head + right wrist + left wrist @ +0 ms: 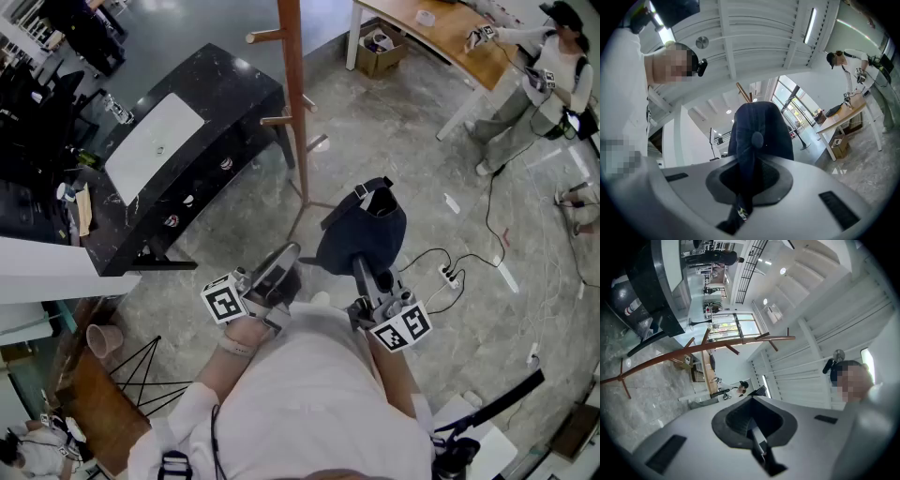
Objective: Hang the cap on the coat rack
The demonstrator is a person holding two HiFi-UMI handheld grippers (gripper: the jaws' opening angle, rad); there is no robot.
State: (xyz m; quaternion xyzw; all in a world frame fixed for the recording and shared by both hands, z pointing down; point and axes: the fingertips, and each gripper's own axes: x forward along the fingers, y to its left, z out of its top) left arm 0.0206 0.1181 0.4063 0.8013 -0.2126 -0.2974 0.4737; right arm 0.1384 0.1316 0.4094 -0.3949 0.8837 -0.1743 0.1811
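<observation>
A dark navy cap [364, 230] hangs from my right gripper [361, 267], which is shut on its fabric. In the right gripper view the cap [761, 129] rises out of the closed jaws of the right gripper [749, 168] and hides what lies straight ahead. The wooden coat rack [293, 94] stands just beyond the cap, with short pegs sticking out along its pole. Left of the cap, my left gripper [277, 272] is shut and holds nothing. In the left gripper view the left gripper [752, 420] points past the coat rack [717, 347], which crosses the picture.
A black marble counter [234, 94] with a white basin stands left of the rack. At the back right a person [544, 75] stands by a wooden table [441, 37] with a cardboard box [380, 47] under it. A power strip [448, 274] and cables lie on the floor at the right.
</observation>
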